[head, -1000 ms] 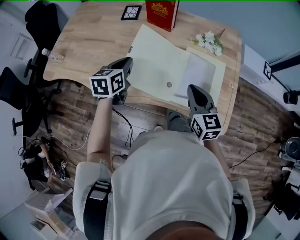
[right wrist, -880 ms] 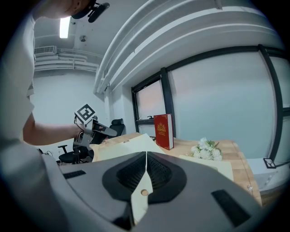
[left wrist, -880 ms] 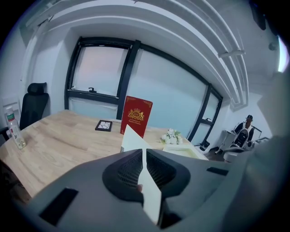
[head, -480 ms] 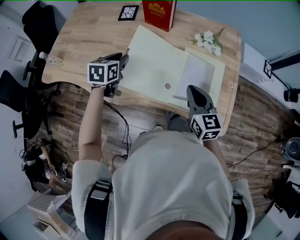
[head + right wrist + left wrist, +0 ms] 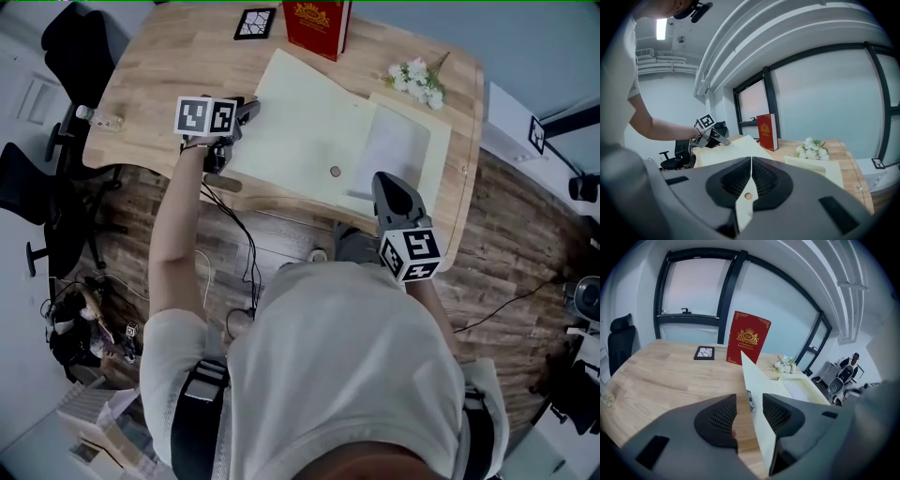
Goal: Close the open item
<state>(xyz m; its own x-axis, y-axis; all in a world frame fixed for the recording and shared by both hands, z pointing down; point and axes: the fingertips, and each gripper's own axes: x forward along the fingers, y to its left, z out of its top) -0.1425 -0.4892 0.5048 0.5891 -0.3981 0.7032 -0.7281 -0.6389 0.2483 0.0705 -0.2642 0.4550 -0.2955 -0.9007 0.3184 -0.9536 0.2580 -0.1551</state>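
Observation:
A pale yellow folder (image 5: 309, 141) lies open on the wooden desk (image 5: 169, 66), with a white sheet in its right half. My left gripper (image 5: 246, 112) is at the cover's left edge. In the left gripper view the raised cover (image 5: 759, 385) stands edge-on between the jaws of that gripper (image 5: 750, 411). They are opening, with a gap on the left side. My right gripper (image 5: 382, 183) is at the folder's near edge. In the right gripper view that gripper (image 5: 751, 180) is shut on a thin flap of the folder (image 5: 736, 145) with a round button.
A red book (image 5: 319, 26) stands upright at the desk's far edge, with a black framed tile (image 5: 255, 23) to its left. White flowers (image 5: 417, 82) lie at the far right. A small clear item (image 5: 98, 117) sits near the desk's left edge. A black office chair (image 5: 80, 47) stands beyond the left side.
My left gripper has moved away from me along the folder's left edge and its jaws have parted. The right gripper has stayed where it was.

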